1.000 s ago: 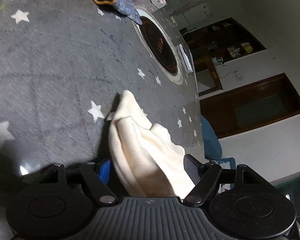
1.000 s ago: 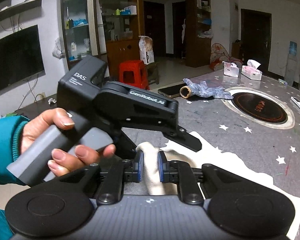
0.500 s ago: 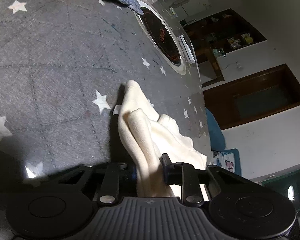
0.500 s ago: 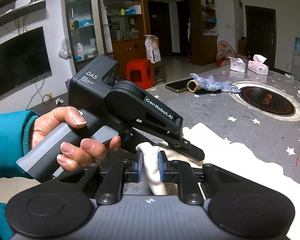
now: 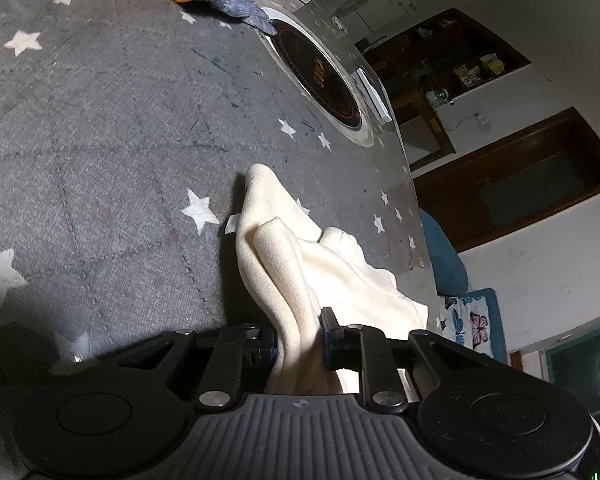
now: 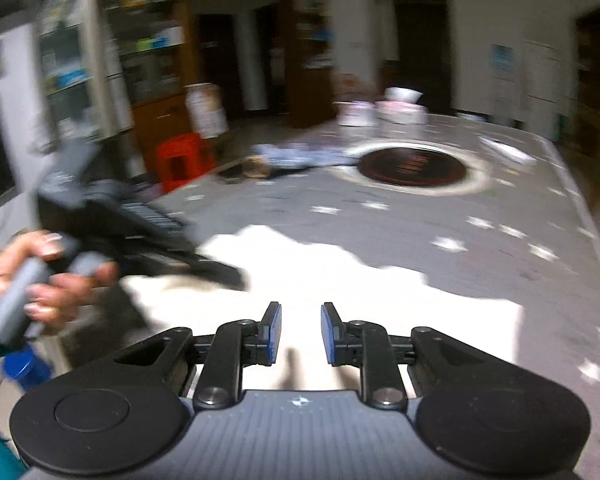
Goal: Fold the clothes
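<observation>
1. While the left gripper [image 5: 300, 334] clamps a bunched fold of the cream cloth [image 5: 284, 248], lifted at 6 o'clock on the starred table [image 5: 100, 128], the right gripper [image 6: 300, 334] hangs apart, empty, over the cloth.
2. Folding looks barely begun (most cloth lies rumpled).
3. Count: one cloth, two grippers, one round hob [image 5: 316, 76] at 1 o'clock.

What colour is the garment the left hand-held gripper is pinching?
Cream, plain with no pattern: the garment shows best in the left wrist view.
</observation>
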Action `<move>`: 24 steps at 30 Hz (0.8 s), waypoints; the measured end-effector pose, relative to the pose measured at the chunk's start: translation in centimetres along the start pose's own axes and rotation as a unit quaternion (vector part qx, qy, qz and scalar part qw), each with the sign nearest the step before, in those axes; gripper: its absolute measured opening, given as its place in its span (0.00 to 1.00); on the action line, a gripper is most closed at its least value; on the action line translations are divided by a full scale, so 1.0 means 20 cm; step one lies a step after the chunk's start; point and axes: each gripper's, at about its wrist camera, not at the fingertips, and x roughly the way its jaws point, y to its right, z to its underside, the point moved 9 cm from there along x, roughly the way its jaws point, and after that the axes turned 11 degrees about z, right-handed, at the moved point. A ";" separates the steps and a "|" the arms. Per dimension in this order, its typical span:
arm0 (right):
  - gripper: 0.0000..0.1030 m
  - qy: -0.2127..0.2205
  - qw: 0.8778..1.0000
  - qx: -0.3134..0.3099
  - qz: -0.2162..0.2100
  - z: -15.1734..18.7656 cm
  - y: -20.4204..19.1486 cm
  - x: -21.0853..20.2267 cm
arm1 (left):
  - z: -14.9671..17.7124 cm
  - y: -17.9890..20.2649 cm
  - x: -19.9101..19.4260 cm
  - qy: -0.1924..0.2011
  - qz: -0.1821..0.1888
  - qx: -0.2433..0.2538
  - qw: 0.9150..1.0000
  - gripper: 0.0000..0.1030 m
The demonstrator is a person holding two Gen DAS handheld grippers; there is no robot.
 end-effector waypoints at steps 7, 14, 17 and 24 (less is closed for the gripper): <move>0.20 -0.010 0.992 0.088 0.088 0.08 0.41 0.02 | 0.00 0.01 0.01 -0.003 -0.004 0.002 1.000 0.20; 0.24 -0.029 0.984 0.142 0.106 0.17 0.58 0.11 | 0.00 0.01 0.01 -0.004 -0.007 0.015 1.000 0.21; 0.30 -0.030 0.982 0.157 0.104 0.19 0.60 0.12 | 0.00 0.02 0.00 -0.005 -0.009 0.020 1.000 0.21; 0.32 -0.023 0.983 0.165 0.082 0.20 0.59 0.12 | 0.01 0.02 0.01 -0.004 -0.010 0.023 1.000 0.21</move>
